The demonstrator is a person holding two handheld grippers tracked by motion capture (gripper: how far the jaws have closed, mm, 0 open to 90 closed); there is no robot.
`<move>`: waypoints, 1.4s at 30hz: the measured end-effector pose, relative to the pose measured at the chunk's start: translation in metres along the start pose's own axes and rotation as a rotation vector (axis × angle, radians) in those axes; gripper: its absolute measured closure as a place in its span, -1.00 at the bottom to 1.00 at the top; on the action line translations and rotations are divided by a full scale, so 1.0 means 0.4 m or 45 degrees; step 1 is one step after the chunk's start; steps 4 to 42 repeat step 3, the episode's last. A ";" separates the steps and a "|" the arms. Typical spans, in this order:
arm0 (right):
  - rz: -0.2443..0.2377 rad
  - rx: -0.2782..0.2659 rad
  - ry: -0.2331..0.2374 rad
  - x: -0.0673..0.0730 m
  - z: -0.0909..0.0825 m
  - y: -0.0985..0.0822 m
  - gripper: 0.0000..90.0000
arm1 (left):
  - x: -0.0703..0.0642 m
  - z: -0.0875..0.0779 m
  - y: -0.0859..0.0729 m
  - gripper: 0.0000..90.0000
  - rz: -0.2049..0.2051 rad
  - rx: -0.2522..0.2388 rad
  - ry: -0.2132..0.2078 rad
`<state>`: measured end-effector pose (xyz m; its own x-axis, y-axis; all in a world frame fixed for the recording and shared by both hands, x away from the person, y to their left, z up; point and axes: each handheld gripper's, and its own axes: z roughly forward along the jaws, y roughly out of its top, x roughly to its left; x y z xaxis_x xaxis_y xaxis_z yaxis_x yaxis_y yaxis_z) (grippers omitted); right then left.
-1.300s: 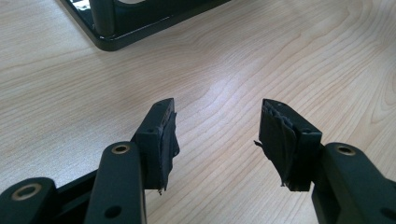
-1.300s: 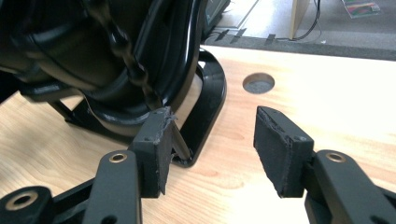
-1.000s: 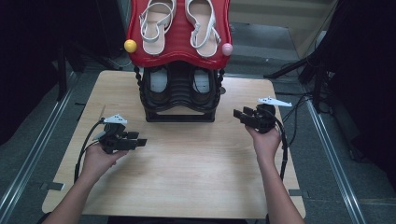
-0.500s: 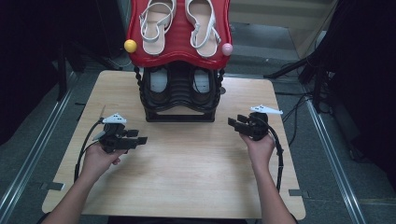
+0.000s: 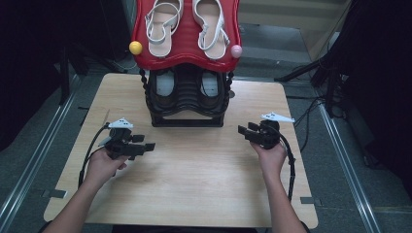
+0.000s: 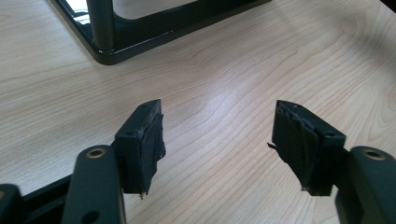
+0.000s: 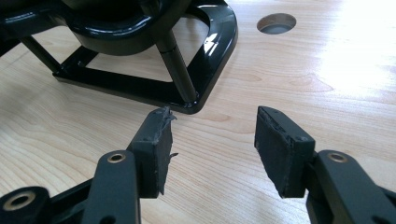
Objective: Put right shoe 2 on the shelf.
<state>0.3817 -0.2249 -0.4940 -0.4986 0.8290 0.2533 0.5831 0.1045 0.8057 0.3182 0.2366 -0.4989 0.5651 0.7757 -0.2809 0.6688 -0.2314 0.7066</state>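
Right claw (image 5: pixel 247 133) lower – left claw (image 5: pixel 145 146) just opened, empty | rack (image 5: pixel 187 104) top cropped

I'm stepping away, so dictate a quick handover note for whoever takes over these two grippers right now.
Left gripper: jaws have just been opening, nothing between them, low over the light wooden table.
Right gripper: open, empty, low over the table.
Black two-tier shoe rack stands at the table's far edge between the grippers; white strappy sandals lie on its red top shelf, more shoes below.
Done: nothing held.
Left: likely reach for the rack.
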 end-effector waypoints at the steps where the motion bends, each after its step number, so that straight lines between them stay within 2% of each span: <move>1: -0.002 0.002 -0.002 -0.001 0.000 -0.001 0.06 | -0.001 0.003 -0.001 -0.28 -0.002 -0.002 -0.001; 42: -0.003 0.002 -0.001 -0.001 0.002 -0.002 0.05 | -0.001 0.007 -0.003 -0.31 0.006 0.000 -0.011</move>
